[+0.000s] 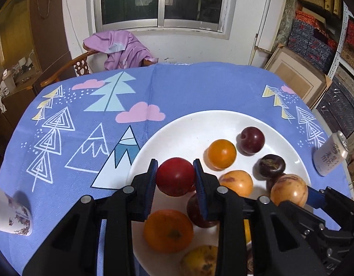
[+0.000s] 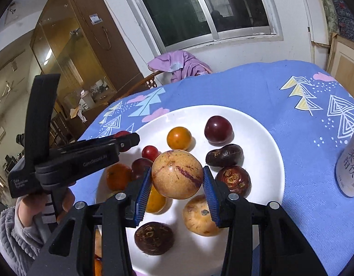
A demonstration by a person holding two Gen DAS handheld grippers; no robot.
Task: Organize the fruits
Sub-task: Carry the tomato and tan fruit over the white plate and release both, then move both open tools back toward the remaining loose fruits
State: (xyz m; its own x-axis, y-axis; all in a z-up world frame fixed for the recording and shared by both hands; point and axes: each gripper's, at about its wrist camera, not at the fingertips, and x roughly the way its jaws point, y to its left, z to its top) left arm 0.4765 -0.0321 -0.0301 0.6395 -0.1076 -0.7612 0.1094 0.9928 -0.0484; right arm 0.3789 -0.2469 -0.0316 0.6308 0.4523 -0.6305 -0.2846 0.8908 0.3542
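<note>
A round white plate [image 1: 190, 124] lies on a blue tablecloth [image 1: 177, 87] printed with trees, peaks and pink clouds, and most of the fruit sits loose on it: a dark red plum [image 1: 251, 139] toward the far side, a small orange fruit [image 1: 221, 153] just left of it, a dark brown-purple fruit [image 1: 270, 166] to the right, a tan-orange fruit [image 1: 236, 182] nearer, a bigger orange [image 1: 168, 230] at the near left, and a yellowish speckled fruit [image 1: 200, 262] at the near edge, partly hidden by the tool. The left gripper [image 1: 175, 176] has its blue ribbed pads pressed on both sides of a smooth red fruit [image 1: 175, 176], held above the near left part of the plate with the jaws only a little apart. The right gripper [image 2: 177, 184] clamps a pale tan melon-like fruit [image 2: 177, 174] with purple streaks, its pads against both flanks, above the middle of the plate; the jaws stand somewhat wider than the left pair. In the right wrist view two dark, wrinkled fruits [image 2: 233, 180] lie to the right of it and another tan fruit [image 2: 201, 216] just below. A white can [image 1: 331, 154] stands on the cloth at the right of the plate, and a patterned paper cup [image 1: 12, 216] is at the near left
</note>
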